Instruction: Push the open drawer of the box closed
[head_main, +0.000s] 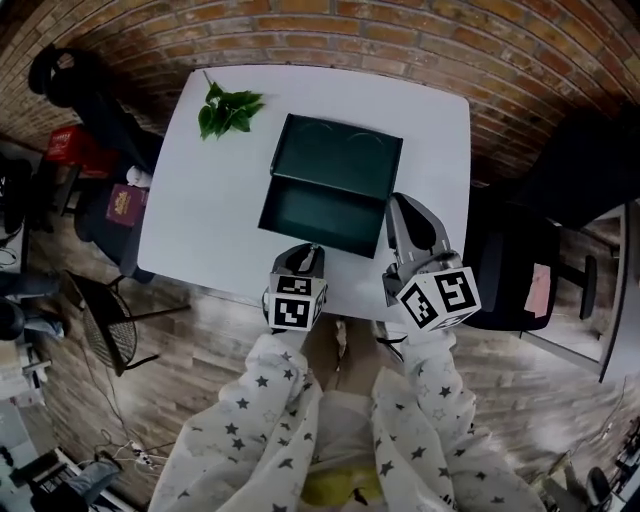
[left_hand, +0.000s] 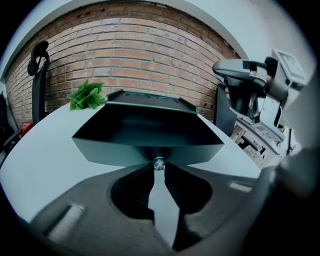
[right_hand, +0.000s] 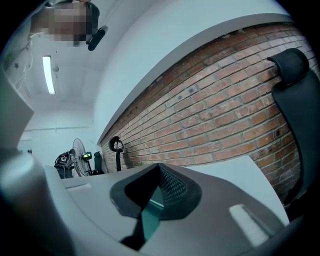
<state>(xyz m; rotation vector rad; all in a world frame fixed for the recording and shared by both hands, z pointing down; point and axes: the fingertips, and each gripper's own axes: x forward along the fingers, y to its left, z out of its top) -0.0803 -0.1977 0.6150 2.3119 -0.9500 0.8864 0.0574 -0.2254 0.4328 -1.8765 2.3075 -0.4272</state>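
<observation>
A dark green box (head_main: 340, 155) stands on the white table (head_main: 200, 200), its drawer (head_main: 322, 240) pulled out toward me. In the left gripper view the drawer front (left_hand: 125, 152) fills the middle, with a small silver knob (left_hand: 159, 163) on it. My left gripper (left_hand: 159, 166) has its fingertips closed against both sides of that knob; from above, the left gripper (head_main: 310, 252) meets the drawer's front wall. My right gripper (head_main: 398, 207) sits at the drawer's right front corner, tilted up. Its jaws (right_hand: 159, 175) are shut, with only a sliver of green showing behind them.
A sprig of green leaves (head_main: 228, 108) lies at the table's far left. A black office chair (head_main: 510, 270) stands right of the table, and dark chairs and bags (head_main: 95, 150) crowd the left. A brick wall (left_hand: 150, 55) runs behind the table.
</observation>
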